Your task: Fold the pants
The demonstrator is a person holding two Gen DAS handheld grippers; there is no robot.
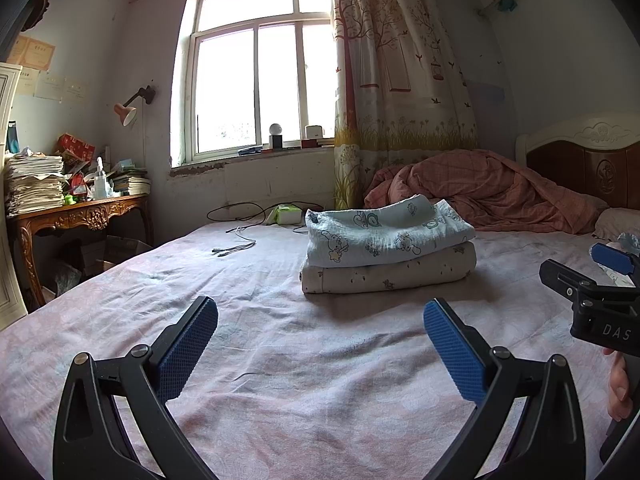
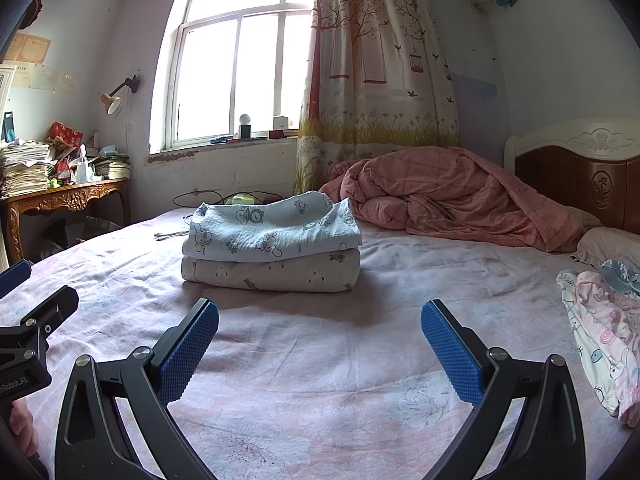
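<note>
Two folded pairs stacked mid-bed, both my claws spread and empty.

The folded pants lay in a stack: the pale blue cartoon-print pair [image 2: 272,230] on top of the cream speckled pair [image 2: 272,274], long axis running left to right across the pink bedsheet [image 2: 320,360], folded edges facing me. Ahead of the stack sat my right gripper [image 2: 320,354], held low and level over the sheet, jaws wide apart with nothing between the blue pads [image 2: 186,354]. My left gripper [image 1: 320,354] hovered the same way beside it, jaws likewise spread and holding nothing. Off to my right lay a loose heap of printed clothes [image 2: 604,332], well apart from the stack. Behind the stack a pink checked quilt [image 2: 460,196] was bunched near the headboard [image 2: 580,164].
</note>
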